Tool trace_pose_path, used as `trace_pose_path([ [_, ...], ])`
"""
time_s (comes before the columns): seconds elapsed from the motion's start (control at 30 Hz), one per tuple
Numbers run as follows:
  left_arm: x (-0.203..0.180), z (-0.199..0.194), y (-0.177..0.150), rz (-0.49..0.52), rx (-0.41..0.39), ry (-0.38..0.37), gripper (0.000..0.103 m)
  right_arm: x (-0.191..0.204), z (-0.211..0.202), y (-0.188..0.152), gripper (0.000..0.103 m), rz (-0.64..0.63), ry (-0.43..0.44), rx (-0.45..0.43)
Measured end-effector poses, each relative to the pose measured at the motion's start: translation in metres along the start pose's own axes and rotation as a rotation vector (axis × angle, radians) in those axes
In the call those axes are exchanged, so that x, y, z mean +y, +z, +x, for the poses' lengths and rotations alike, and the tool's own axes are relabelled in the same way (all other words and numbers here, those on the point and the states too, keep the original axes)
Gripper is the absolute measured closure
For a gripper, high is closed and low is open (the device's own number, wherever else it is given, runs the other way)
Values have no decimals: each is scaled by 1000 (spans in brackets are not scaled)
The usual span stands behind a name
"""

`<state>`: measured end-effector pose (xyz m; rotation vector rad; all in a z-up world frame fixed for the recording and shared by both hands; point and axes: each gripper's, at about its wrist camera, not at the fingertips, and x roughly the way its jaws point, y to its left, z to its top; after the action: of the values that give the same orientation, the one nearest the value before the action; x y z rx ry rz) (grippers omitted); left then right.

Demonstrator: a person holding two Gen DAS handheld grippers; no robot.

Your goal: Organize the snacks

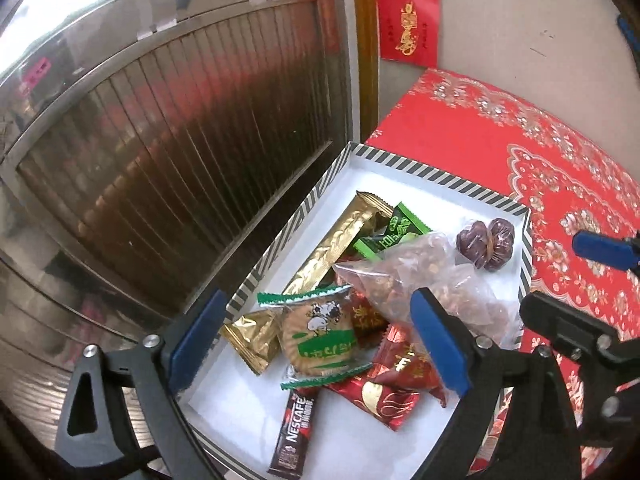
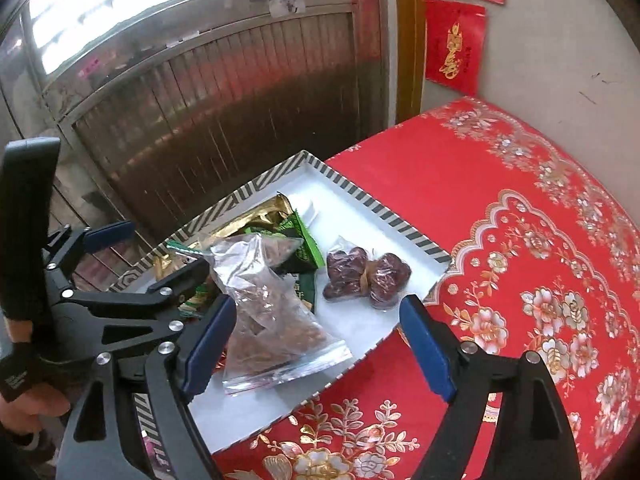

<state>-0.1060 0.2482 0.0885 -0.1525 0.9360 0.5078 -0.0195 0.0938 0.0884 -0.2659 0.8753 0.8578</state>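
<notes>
A shallow white box with a black-and-white striped rim [image 1: 436,174] [image 2: 384,210] sits on the red cloth. In it lie a long gold wrapper [image 1: 324,256], a biscuit in a green-edged wrapper [image 1: 320,332], a Nescafe stick [image 1: 292,432], red packets [image 1: 394,388], a green packet [image 1: 400,230], a clear bag of brown snacks [image 2: 272,312] and a wrapped bundle of dates [image 2: 366,280]. My left gripper [image 1: 320,340] hangs open over the biscuit, its pads touching nothing. My right gripper [image 2: 320,348] stands open above the box's near right edge, the clear bag lying free by its left pad [image 2: 212,344].
A red floral tablecloth [image 2: 520,240] covers the table to the right of the box. A ribbed metal door [image 1: 168,152] stands behind and to the left, beside a wooden frame [image 1: 366,60]. Red envelopes [image 2: 454,48] hang on the wall. A gloved hand [image 2: 20,368] holds the left gripper.
</notes>
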Motion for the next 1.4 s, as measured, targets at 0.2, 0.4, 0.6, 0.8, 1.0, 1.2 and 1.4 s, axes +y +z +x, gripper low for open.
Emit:
trace_pose_path([
  [0.2, -5, 0, -8, 2, 31, 31, 9, 0, 0, -6, 19, 5, 13, -2],
  [0.4, -8, -6, -17, 9, 34, 49, 9, -1, 2, -14, 19, -7, 25, 26],
  [0.6, -9, -13, -25, -6, 30, 43, 9, 0, -2, -17, 19, -24, 33, 23],
  [0.8, -8, -17, -30, -22, 33, 50, 9, 1, -1, -19, 18, -27, 42, 36],
  [1.0, -7, -22, -35, -29, 31, 59, 9, 5, 1, -20, 18, -41, 54, 46],
  [1.2, -8, -21, -37, -27, 29, 55, 9, 6, 2, -21, 18, -44, 62, 54],
  [1.4, -16, -26, -38, 11, -11, 62, 9, -2, 0, -25, 18, -28, 60, 57],
])
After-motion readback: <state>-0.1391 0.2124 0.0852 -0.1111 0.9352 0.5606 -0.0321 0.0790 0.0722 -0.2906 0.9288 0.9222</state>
